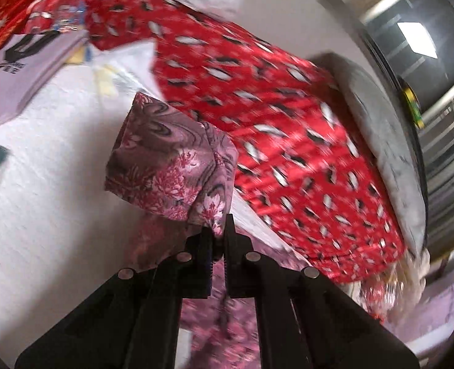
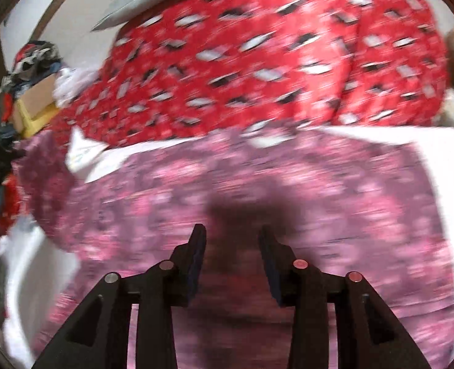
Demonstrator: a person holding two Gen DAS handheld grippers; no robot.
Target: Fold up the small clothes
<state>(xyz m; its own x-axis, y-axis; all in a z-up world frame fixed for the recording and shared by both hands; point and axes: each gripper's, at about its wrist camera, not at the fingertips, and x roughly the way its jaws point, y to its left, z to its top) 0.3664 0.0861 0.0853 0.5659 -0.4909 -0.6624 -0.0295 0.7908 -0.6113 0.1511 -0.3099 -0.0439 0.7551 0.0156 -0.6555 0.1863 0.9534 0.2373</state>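
A pink floral garment [image 1: 168,169] lies on a white cloth-covered surface [image 1: 42,184]. My left gripper [image 1: 219,230] is shut on an edge of it and holds that part lifted and bunched above the surface. In the right wrist view the same pink garment [image 2: 257,178] spreads wide and flat, blurred by motion. My right gripper [image 2: 231,236] is open just above the garment, with nothing between its fingers, and casts a dark shadow on the cloth.
A red patterned cloth [image 1: 273,117] lies heaped behind the pink garment, also in the right wrist view [image 2: 257,61]. A white printed garment [image 1: 27,70] lies at far left. A cardboard box with clothes [image 2: 33,92] sits at left. A metal barrel-like object [image 1: 426,61] stands at right.
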